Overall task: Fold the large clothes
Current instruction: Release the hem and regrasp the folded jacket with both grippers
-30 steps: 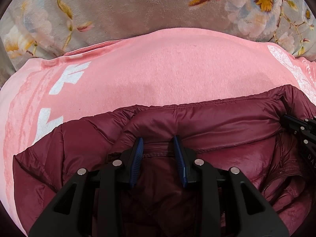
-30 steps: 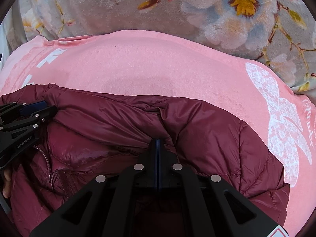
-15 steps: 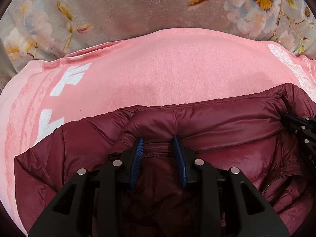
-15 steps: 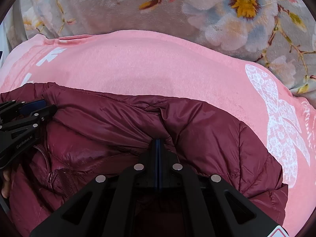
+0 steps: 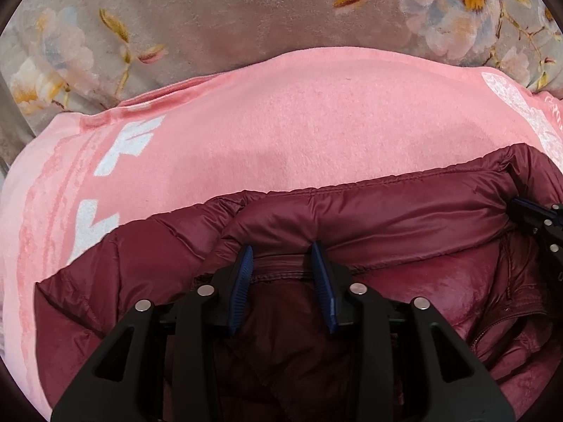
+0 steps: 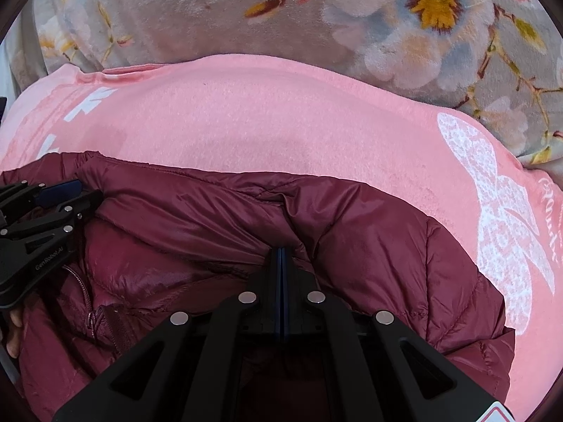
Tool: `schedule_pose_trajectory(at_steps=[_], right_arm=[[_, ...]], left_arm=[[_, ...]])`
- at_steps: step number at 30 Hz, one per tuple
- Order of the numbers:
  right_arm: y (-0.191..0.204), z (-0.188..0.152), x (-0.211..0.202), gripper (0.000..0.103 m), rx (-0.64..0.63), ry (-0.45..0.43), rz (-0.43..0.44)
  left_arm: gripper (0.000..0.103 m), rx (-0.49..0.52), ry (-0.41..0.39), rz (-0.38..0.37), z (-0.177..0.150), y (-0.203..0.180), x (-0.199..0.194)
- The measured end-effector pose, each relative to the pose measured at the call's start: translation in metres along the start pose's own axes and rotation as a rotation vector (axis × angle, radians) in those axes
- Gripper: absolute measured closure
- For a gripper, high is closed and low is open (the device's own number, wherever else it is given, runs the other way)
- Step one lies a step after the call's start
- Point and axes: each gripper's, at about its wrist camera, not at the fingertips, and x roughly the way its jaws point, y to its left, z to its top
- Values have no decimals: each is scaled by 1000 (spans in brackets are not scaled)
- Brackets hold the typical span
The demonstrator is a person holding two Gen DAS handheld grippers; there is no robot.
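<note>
Maroon puffer jacket [image 5: 387, 211], shiny quilted nylon, collar end bunched toward both cameras, zipper [image 6: 82, 292] and placket visible at lower left of right wrist view, inner lining darker. Jacket lies on a pink fleece blanket [image 5: 299, 116] with white block letters [image 5: 130, 147] at one side and a white lacy butterfly print [image 6: 499, 218] at the other; pink blanket is spread over a grey-beige floral plush cover [image 5: 211, 17] with big pale flowers, yellow centres. No room visible beyond the bedding. Left gripper [image 5: 281, 256] has blue-padded jaws spread a moderate gap apart, straddling a folded seam of the jacket edge, pads not pressed on fabric as far as can be seen. Right gripper [image 6: 281, 253] has jaws pressed together, tips buried in a pucker of jacket fabric, pinching it. Each gripper shows at the edge of the other's view, so they sit side by side along the same jacket edge. Jacket long edge runs left-right across both views, stitched hem facing away toward the pink blanket; quilted shoulder or sleeve parts spill out at both ends.
</note>
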Motion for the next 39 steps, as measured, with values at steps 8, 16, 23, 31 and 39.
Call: schedule_pose_trajectory(at_steps=[8, 16, 23, 31, 39], right_arm=[[-27, -72, -148, 50, 235, -40, 133], [-101, -252, -288, 37, 394, -6, 59], [-112, -360, -326, 35, 501, 36, 45], [-86, -377, -315, 30, 558, 8, 111], [-63, -364, -306, 84, 538, -22, 118]], left_arm=[[16, -95, -15, -99, -62, 45, -124], [12, -382, 68, -237, -202, 150, -236], [13, -625, 122, -264, -304, 192, -276], [21, -679, 117, -345, -333, 172, -278], [90, -637, 108, -313, -328, 160, -290]])
